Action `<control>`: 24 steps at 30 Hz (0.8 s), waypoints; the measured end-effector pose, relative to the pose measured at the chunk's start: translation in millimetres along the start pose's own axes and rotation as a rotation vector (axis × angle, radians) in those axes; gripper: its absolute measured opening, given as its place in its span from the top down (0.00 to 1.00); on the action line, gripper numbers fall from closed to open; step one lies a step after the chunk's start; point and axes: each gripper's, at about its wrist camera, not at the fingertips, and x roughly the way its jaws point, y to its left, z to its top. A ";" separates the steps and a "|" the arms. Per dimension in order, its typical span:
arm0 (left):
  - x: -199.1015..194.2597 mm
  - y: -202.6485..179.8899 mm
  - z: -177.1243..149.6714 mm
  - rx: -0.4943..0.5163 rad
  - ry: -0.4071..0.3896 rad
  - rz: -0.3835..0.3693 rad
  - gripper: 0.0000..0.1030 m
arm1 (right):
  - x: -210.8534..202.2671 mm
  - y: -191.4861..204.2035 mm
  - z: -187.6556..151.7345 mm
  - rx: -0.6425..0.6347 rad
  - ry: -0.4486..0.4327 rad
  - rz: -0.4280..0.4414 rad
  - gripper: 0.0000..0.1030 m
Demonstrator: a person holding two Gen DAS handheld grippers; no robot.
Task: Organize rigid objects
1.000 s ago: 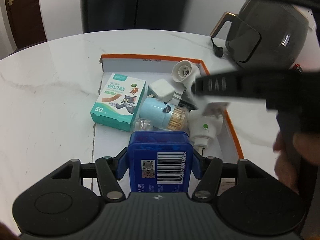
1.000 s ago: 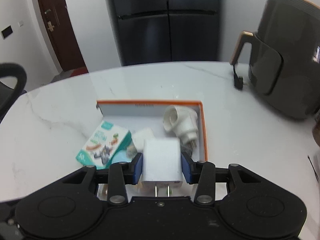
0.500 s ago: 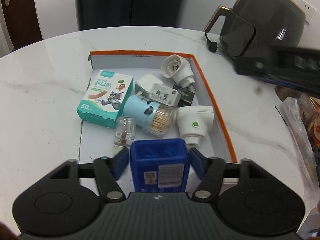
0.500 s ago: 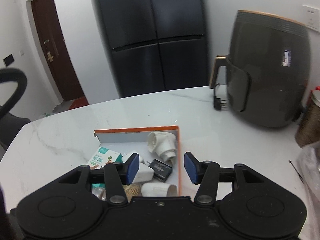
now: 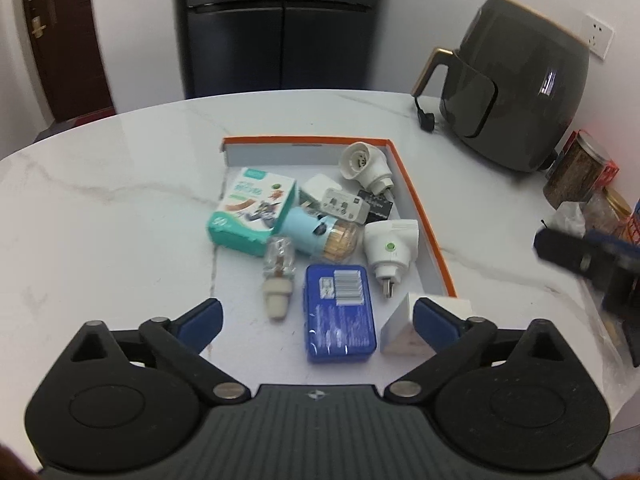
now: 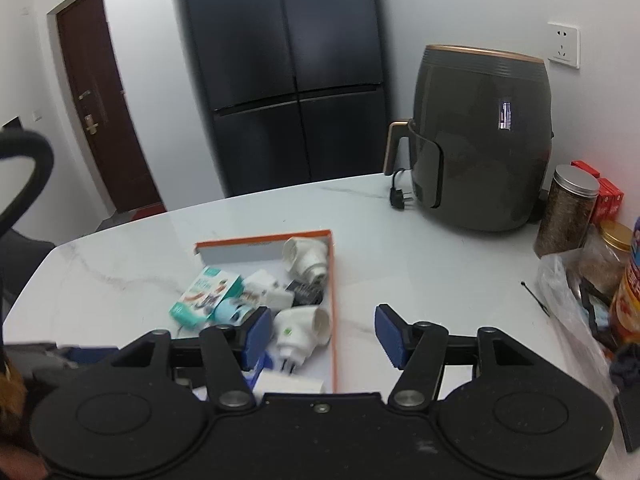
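Lying flat in the orange-edged tray is a blue tin. Both the left gripper and the right gripper are hovering near the tray, jaws spread, holding nothing.

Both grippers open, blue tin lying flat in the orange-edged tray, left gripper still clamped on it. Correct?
Not quite. The left wrist view shows the left gripper open with the blue tin lying free between its fingers in the tray. The right gripper is open too.

I'm seeing the blue tin lying flat, barcode up, at the near end of the orange-rimmed tray, sitting beside a white cube charger.
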 end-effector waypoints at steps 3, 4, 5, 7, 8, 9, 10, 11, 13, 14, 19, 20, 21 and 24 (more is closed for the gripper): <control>-16.2 0.5 -11.0 0.006 0.002 0.039 0.00 | -12.9 8.2 -12.7 -0.008 0.013 0.000 0.29; -19.5 1.5 -14.5 0.006 0.013 0.050 0.00 | -16.4 10.4 -17.3 -0.007 0.021 0.001 0.29; -22.1 3.1 -18.2 0.004 0.023 0.060 0.00 | -19.6 12.3 -22.1 -0.003 0.032 0.005 0.29; -26.0 7.3 -25.7 -0.003 0.037 0.076 0.00 | -25.4 17.6 -31.6 -0.006 0.053 0.014 0.29; -27.7 9.7 -29.3 -0.007 0.043 0.079 0.00 | -28.0 20.4 -36.2 -0.012 0.062 0.012 0.29; -29.5 11.8 -32.4 -0.013 0.049 0.081 0.00 | -30.7 23.2 -40.8 -0.017 0.068 0.010 0.29; -30.6 13.7 -35.2 -0.018 0.055 0.085 0.00 | -32.8 25.2 -45.0 -0.020 0.075 0.011 0.29; -32.3 15.1 -38.3 -0.020 0.060 0.088 0.00 | -34.9 26.6 -48.7 -0.019 0.082 0.010 0.29; -35.9 17.0 -43.5 -0.023 0.065 0.085 0.00 | -38.8 28.5 -55.0 -0.013 0.095 0.001 0.28; -37.4 17.5 -45.3 -0.025 0.063 0.090 0.00 | -40.5 29.1 -57.5 -0.010 0.101 -0.003 0.28; -42.8 14.3 -50.0 -0.005 0.062 0.092 0.00 | -49.5 32.0 -66.4 -0.014 0.111 -0.007 0.27; -43.8 13.2 -51.0 0.000 0.059 0.092 0.00 | -50.9 32.2 -68.0 -0.014 0.113 -0.011 0.26; -44.3 12.2 -51.7 0.004 0.058 0.092 0.00 | -52.2 32.0 -69.0 -0.014 0.115 -0.012 0.26; -44.3 10.6 -53.9 0.007 0.061 0.093 0.00 | -54.2 31.2 -72.2 -0.014 0.120 -0.016 0.26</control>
